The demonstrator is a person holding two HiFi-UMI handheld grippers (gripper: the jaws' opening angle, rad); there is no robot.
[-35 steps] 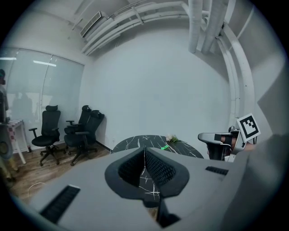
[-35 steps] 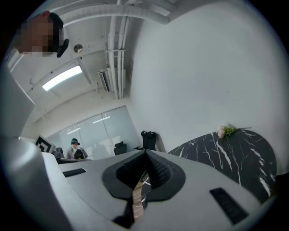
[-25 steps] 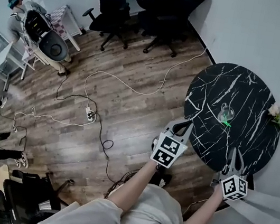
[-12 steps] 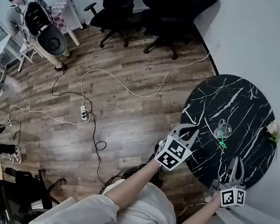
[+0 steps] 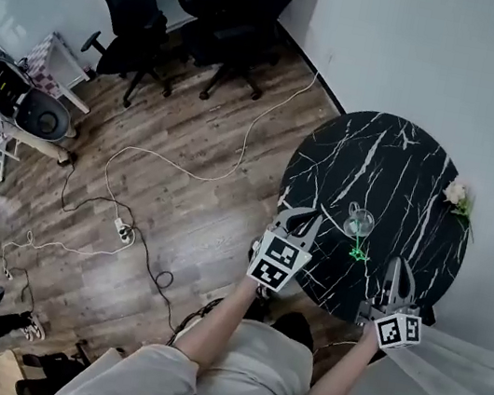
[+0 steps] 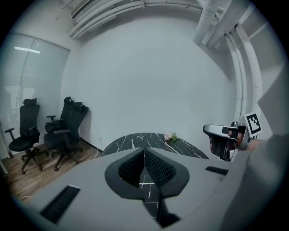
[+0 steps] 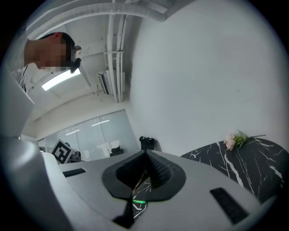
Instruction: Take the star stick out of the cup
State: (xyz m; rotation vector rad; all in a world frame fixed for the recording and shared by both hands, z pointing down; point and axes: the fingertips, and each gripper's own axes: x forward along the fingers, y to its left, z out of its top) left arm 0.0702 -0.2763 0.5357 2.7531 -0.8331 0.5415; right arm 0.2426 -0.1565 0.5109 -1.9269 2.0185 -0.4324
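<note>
A clear glass cup (image 5: 358, 223) stands on the round black marble table (image 5: 404, 163). The green star stick (image 5: 357, 252) leans out of it toward the near edge. My left gripper (image 5: 299, 214) is shut and empty at the table's left near rim, left of the cup. My right gripper (image 5: 398, 268) is shut and empty at the near right rim, right of the star. In the left gripper view the left gripper (image 6: 144, 151) shows its pads meeting, with the table (image 6: 135, 140) beyond. In the right gripper view a green glint of the stick (image 7: 139, 201) shows below the right gripper (image 7: 145, 155).
A small pale flower (image 5: 457, 194) lies at the table's far right edge. Black office chairs (image 5: 233, 10) stand along the white wall. Cables and a power strip (image 5: 120, 232) trail over the wood floor. A person's body fills the lower head view.
Both grippers have moved in toward the table and now sit at its near rim on either side of the cup. The head view has swung, so the table sits more central.
</note>
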